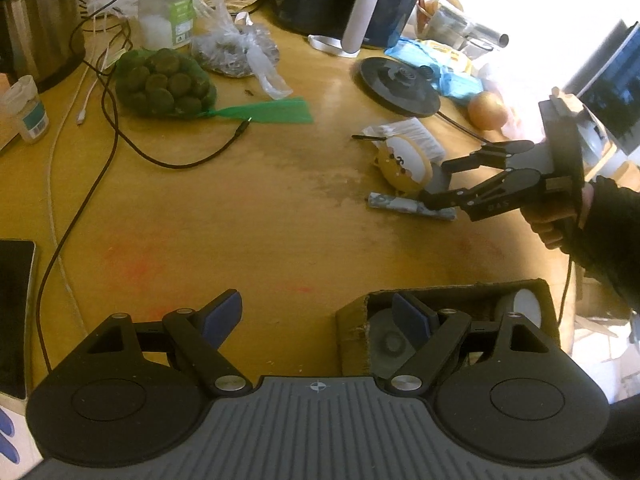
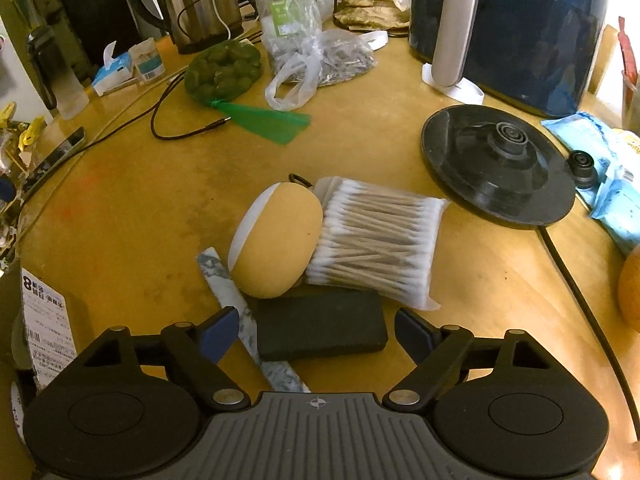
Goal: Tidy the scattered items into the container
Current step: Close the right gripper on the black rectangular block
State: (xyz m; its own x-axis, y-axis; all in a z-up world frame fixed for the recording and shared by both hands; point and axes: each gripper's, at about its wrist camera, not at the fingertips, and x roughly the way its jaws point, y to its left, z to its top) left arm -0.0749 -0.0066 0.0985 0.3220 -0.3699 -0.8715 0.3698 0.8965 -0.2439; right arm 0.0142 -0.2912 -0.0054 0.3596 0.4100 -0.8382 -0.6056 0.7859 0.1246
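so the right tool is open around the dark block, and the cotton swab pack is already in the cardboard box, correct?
Not quite. The right tool is open around the dark block, but the cotton swab pack still lies on the table beside the yellow pouch, not in the cardboard box. The right wrist view shows it.

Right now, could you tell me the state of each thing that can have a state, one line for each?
left gripper: open, empty, one finger over the box.
right gripper: open, astride the dark block, pads not pressing.
dark block: flat on the table, not in the box.
yellow pouch: on the table, leaning on the cotton swabs.
cotton swabs: packed, lying flat.
cardboard box: open, things already inside.
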